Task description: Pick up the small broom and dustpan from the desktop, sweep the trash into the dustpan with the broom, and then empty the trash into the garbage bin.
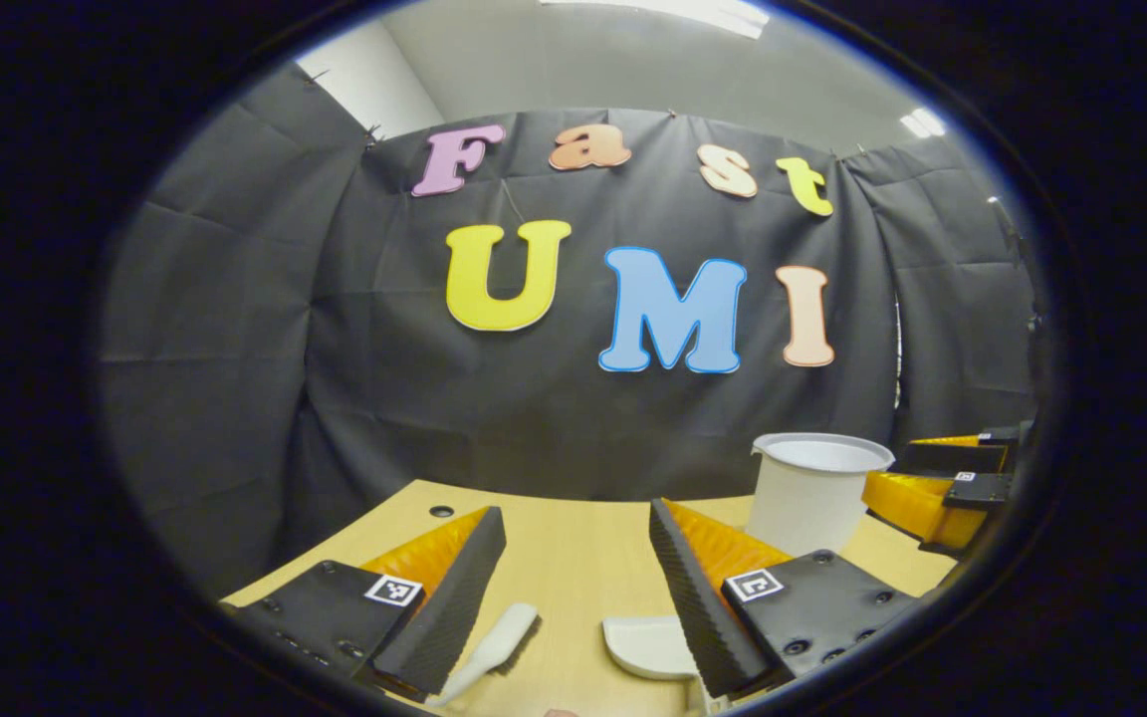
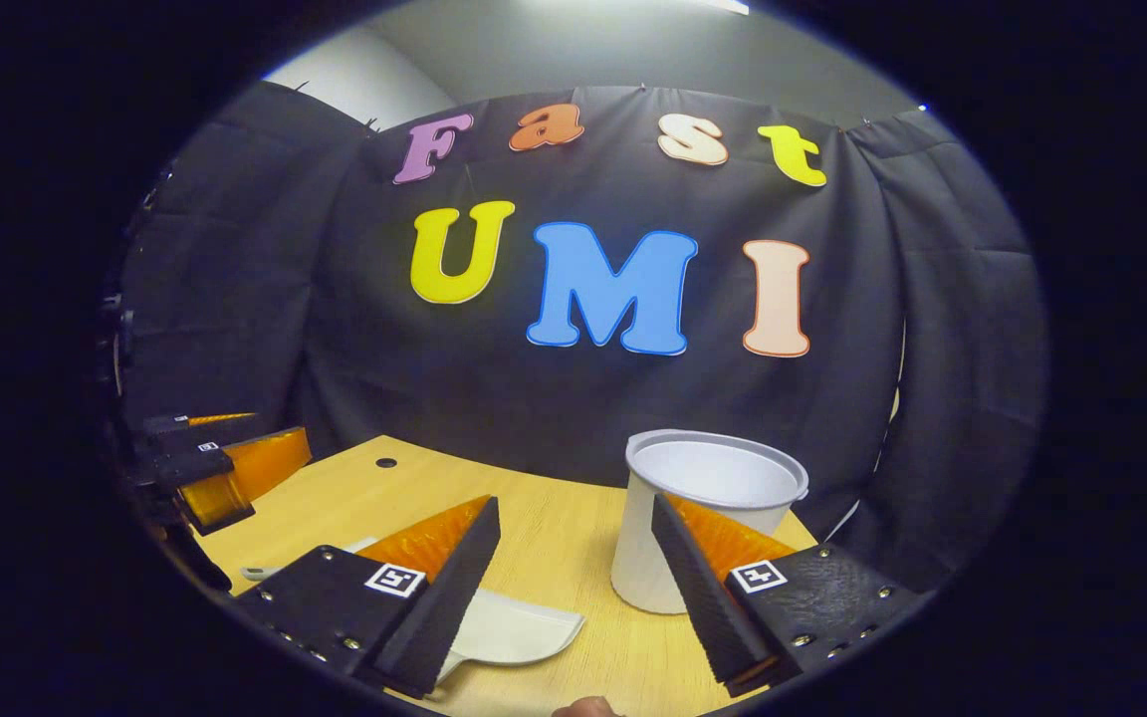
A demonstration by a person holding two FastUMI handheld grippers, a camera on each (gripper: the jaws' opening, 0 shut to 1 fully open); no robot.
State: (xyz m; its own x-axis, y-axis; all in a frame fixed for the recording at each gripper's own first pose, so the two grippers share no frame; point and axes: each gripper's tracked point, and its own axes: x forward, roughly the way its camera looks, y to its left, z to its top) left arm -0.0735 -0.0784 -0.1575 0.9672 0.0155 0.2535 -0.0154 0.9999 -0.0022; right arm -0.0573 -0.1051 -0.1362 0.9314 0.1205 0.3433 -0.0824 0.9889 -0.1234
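Observation:
On the wooden desktop (image 1: 554, 588) lies the small white broom (image 1: 494, 647), its handle just inside my left gripper's left finger. The white dustpan (image 1: 648, 645) lies flat by the right finger. My left gripper (image 1: 575, 518) hovers open above both, holding nothing. In the right gripper view the dustpan (image 2: 519, 627) lies low between the fingers, partly hidden by the left one, and a bit of the broom (image 2: 260, 571) peeks out at the far left. My right gripper (image 2: 573, 508) is open and holds nothing. The white garbage bin (image 2: 703, 498) stands upright just ahead of its right finger.
The bin (image 1: 812, 493) stands at the desk's back right in the left gripper view, with the right gripper (image 1: 917, 470) beside it. The left gripper (image 2: 280, 430) shows at the far left of the right gripper view. A cable hole (image 2: 386, 463) sits near the back edge. Black cloth walls close the booth.

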